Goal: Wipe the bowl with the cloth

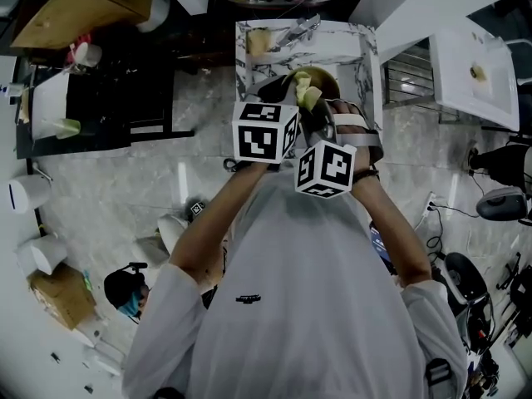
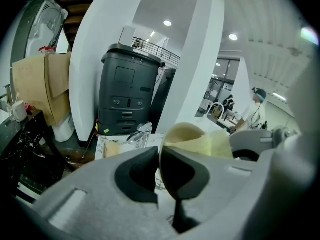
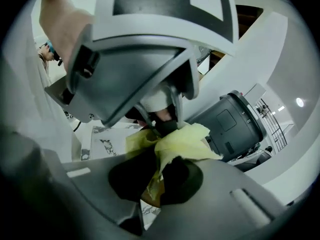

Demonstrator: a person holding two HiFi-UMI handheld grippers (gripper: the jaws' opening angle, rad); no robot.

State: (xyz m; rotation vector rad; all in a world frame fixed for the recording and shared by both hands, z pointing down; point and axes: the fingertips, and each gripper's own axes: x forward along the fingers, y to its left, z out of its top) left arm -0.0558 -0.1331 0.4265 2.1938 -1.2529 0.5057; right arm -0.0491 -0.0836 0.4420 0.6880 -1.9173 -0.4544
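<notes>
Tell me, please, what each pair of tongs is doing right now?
Left tongs: closed on the bowl rim.
Right tongs: closed on the cloth.

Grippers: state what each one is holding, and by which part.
The left gripper is shut on the bowl, pinching its rim. The right gripper is shut on the yellow cloth, gripping a bunched fold of it.

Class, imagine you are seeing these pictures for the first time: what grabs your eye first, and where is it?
First come the left hand-held gripper and the right hand-held gripper, held close together in the middle of the head view, above a small marble table. Next is the yellow cloth, pinched in the right one and lying against the bowl, whose rim the left one clamps.
</notes>
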